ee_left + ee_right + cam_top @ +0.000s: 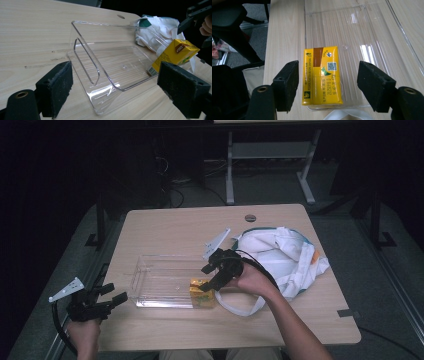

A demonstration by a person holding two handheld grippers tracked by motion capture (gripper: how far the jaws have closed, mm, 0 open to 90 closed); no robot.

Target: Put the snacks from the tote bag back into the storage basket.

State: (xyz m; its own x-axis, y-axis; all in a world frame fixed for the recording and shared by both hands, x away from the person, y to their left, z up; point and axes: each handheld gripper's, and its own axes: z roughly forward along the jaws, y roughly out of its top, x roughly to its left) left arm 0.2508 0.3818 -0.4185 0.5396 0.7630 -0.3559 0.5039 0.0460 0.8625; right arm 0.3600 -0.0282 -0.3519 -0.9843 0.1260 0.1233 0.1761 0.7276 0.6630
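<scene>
A yellow drink carton [200, 294] [178, 51] [322, 80] rests at the near right corner of a clear plastic tray [160, 280] [100, 25] [362, 30], tilted, with one end up on the tray's rim. My right gripper [207, 277] [328, 65] hovers just above it, open, a pad on either side with gaps to the carton. My left gripper [114, 293] [115, 67] is held off the table's near left edge. It is open with nothing between its pads and points at the tray.
A crumpled white cloth bag [280, 255] [160, 27] lies right of the tray, its strap [240, 307] looping toward the front edge. A cable hole [250, 217] sits at the table's far side. Bare wood lies behind and left of the tray.
</scene>
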